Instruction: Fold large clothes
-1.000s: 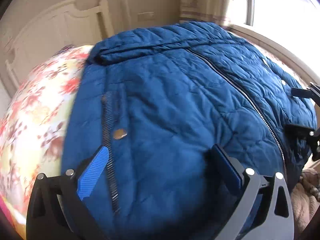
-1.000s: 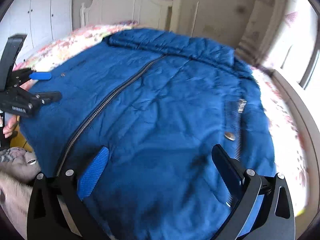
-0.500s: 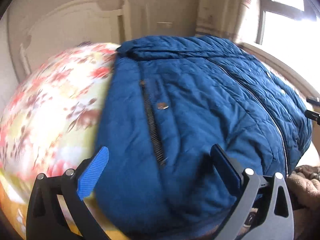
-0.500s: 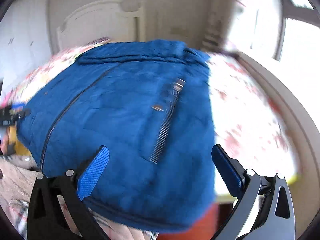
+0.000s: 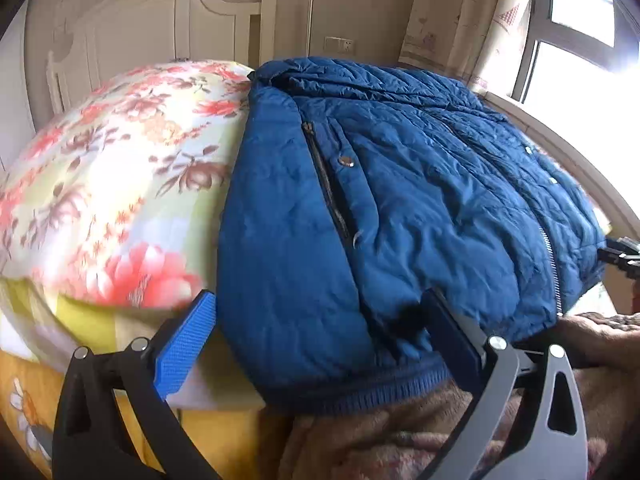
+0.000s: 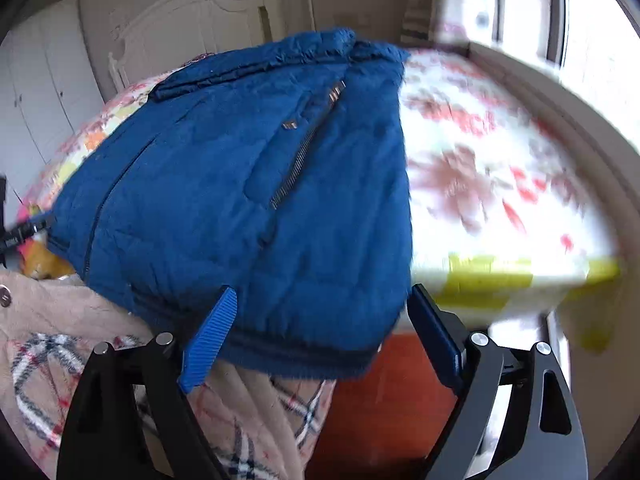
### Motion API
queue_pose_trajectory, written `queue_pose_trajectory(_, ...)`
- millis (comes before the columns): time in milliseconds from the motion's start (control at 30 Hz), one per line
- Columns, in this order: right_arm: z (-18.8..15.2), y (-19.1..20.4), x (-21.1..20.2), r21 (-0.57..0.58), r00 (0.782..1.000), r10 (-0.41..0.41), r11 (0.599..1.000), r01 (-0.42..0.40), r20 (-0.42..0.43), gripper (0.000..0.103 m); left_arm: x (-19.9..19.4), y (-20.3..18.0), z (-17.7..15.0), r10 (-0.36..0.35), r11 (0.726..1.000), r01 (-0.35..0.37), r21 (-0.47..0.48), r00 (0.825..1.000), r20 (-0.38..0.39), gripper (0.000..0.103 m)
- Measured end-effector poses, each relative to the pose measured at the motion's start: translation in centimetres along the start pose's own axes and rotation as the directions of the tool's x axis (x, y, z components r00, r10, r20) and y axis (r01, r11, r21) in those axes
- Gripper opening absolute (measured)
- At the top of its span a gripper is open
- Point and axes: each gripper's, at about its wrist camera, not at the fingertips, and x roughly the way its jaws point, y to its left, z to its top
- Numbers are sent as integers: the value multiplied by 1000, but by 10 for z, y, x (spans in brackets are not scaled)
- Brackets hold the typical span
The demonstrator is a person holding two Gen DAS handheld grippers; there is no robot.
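The blue jacket (image 5: 400, 208) lies zipped on the bed (image 5: 112, 168), its hem corners between the parted jaws of the left gripper (image 5: 320, 332) and the right gripper (image 6: 320, 320), whose jaws have just been narrowing without yet pinching. Closing too shallow, either could catch only the ribbed hem and let the puffy padding slip free. The flowered sheet sits below a white headboard (image 5: 160, 20), with a bright window (image 5: 580, 40) beyond.

Daylight enters through the window (image 5: 576, 40) at upper right of both views and blows out to white glare there. The left-wrist view is fairly sharp at centre; the bedspread (image 5: 112, 184) smears near the bed's near edge. The right-wrist view is motion-blurred throughout, most on the bedspread's right side. Fisheye distortion bows the bed, and dark vignetting fills the corners. The jacket (image 5: 400, 208) shows soft shadowed folds.
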Motion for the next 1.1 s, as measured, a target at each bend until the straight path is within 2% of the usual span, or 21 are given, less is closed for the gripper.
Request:
queue_pose_trajectory(100,-5,-7,3,30,998,66,997,-66,20,84,5,16,-10,-104,991,100,-93,994,-41,100)
queue_pose_trajectory(167,-7,-9,10,56,992,123,991,-125,30,84,14,25,-15,-144,980,134,-149,988,-57,100)
queue_pose_trajectory(233,-9,-8,16,70,991,130,989,-131,23,83,22,31,-16,-179,967,164,-196,982,-60,100)
queue_pose_trajectory(333,-10,-8,13,57,992,121,991,-123,45,67,21,27,-14,-170,973,159,-165,984,-56,97)
queue_pose_trajectory(400,-12,-7,4,32,987,152,988,-154,57,58,18,23,-14,-179,975,171,-139,983,-48,74)
queue_pose_trajectory(433,-14,-4,0,8,984,166,986,-167,61,53,14,19,-14,-162,980,157,-121,986,-35,67)
queue_pose_trajectory(467,-15,0,-5,-24,980,187,982,-186,70,48,10,17,-14,-160,982,157,-106,987,-26,56)
queue_pose_trajectory(500,-16,3,-14,-50,971,220,975,-216,90,48,6,15,-14,-162,983,159,-94,987,-24,49)
queue_pose_trajectory(600,-13,3,-27,-52,949,281,960,-276,147,48,-5,17,-13,-206,973,207,-103,978,17,41)
queue_pose_trajectory(733,-5,1,-25,-14,939,295,955,-297,175,50,-21,17,-4,-232,966,242,-95,967,102,42)
queue_pose_trajectory(767,-2,-1,-22,0,939,292,955,-296,182,50,-23,17,-2,-236,964,247,-96,965,118,47)
queue_pose_trajectory(800,0,-3,-21,15,940,282,957,-290,192,51,-23,19,1,-232,964,246,-105,964,131,58)
queue_pose_trajectory(867,3,-4,-17,34,946,263,961,-274,191,51,-16,19,5,-241,960,253,-118,964,112,70)
queue_pose_trajectory(933,6,-2,-13,39,954,241,967,-252,179,53,-7,15,7,-212,969,220,-109,974,85,77)
queue_pose_trajectory(1000,6,0,-12,34,955,231,970,-242,186,54,-4,8,8,-197,977,202,-69,977,81,88)
queue_pose_trajectory(1067,5,4,-12,19,958,213,975,-221,192,54,1,-4,11,-154,988,156,-19,986,65,89)
queue_pose_trajectory(1100,5,9,-12,-4,962,191,981,-194,195,53,2,-7,10,-142,990,142,2,988,60,83)
